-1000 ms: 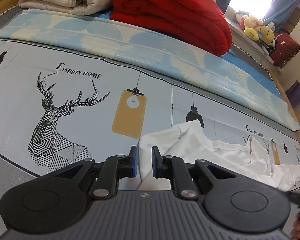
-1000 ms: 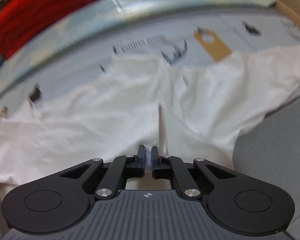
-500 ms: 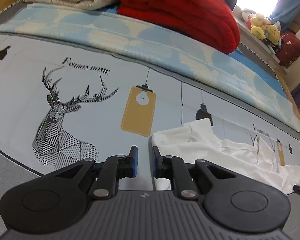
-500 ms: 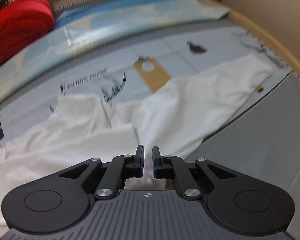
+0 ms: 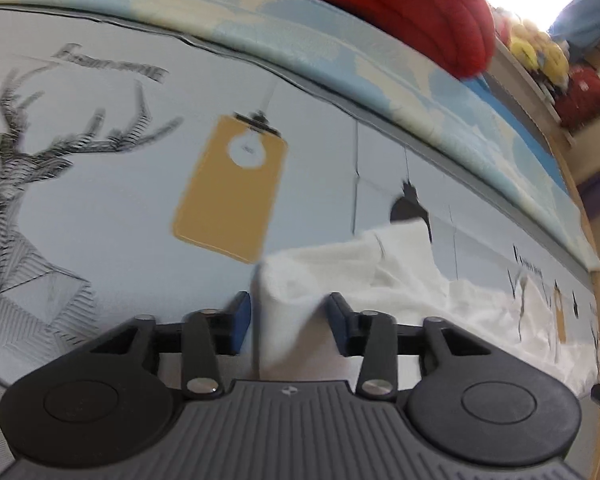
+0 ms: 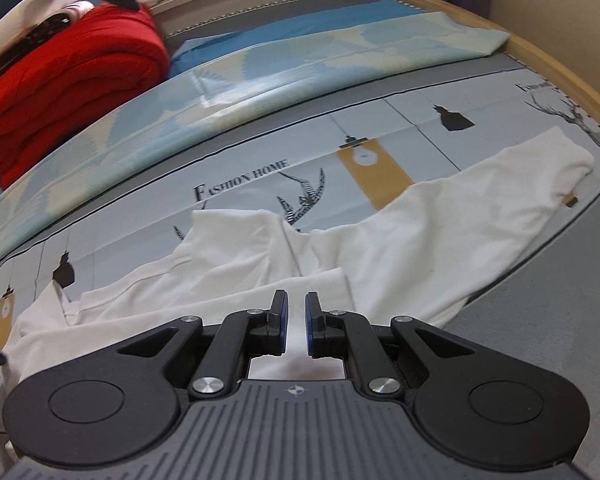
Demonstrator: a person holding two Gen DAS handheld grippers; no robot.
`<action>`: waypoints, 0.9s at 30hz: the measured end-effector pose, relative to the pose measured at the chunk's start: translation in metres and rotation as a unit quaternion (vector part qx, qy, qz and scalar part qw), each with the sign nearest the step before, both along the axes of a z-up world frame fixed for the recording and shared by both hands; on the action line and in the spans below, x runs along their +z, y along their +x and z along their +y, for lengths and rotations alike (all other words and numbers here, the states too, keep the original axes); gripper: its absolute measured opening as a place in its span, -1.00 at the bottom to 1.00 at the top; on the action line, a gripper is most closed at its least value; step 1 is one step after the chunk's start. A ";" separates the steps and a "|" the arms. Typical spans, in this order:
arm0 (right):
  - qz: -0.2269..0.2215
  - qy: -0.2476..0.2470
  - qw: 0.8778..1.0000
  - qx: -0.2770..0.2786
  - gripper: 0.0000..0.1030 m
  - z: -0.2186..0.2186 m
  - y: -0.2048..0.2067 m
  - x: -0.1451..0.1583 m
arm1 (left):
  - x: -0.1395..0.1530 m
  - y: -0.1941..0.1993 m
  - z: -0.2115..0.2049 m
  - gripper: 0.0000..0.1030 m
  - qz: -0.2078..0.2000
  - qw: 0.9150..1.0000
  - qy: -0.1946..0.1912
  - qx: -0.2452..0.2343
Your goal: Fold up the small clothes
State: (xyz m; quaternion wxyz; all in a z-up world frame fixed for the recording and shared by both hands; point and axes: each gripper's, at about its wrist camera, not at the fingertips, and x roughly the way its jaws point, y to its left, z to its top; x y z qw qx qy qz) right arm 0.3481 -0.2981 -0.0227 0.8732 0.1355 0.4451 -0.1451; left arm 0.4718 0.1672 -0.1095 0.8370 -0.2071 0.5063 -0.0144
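A small white garment (image 6: pixel 400 236) lies crumpled across the printed bed sheet (image 6: pixel 380 120), one sleeve stretched to the right. In the left wrist view its left end (image 5: pixel 380 276) rises between the fingers of my left gripper (image 5: pixel 286 312), whose jaws stand wide apart around a bunched fold. My right gripper (image 6: pixel 294 320) sits over the garment's near edge. Its jaws stand a narrow gap apart, with white cloth under them but none visibly pinched.
A red folded blanket (image 6: pixel 60 92) and a pale blue patterned cover (image 6: pixel 300 68) lie along the far side of the bed. Soft toys (image 5: pixel 540 48) sit on a ledge. The wooden bed frame (image 6: pixel 560 64) curves at the right.
My left gripper's jaws have opened wide and moved onto the garment's left end. My right gripper has pulled back and turned right; its jaws have parted slightly.
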 end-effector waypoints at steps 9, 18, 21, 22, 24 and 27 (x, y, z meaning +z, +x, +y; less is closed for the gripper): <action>0.001 -0.001 1.000 0.005 -0.83 -0.006 0.002 -0.001 | 0.032 -0.008 0.009 -0.42 -0.006 0.990 0.143 0.006; 0.014 0.014 1.000 0.020 -0.83 -0.004 0.002 -0.008 | 0.008 -0.045 -0.022 -0.43 0.055 0.976 0.126 -0.168; 0.024 0.019 0.999 0.028 -0.83 0.002 0.002 -0.015 | 0.008 -0.051 -0.022 -0.50 0.060 0.975 0.144 -0.157; 0.028 0.020 0.999 0.030 -0.83 0.004 0.002 -0.017 | 0.018 -0.054 -0.023 -0.53 0.040 0.979 0.136 -0.147; 0.031 0.025 0.998 0.038 -0.79 0.008 0.001 -0.023 | 0.023 -0.062 -0.028 -0.52 0.007 0.980 0.112 -0.162; 0.030 0.043 0.996 0.071 -0.65 0.016 0.003 -0.039 | -0.003 -0.075 -0.033 -0.65 0.036 0.969 0.145 -0.197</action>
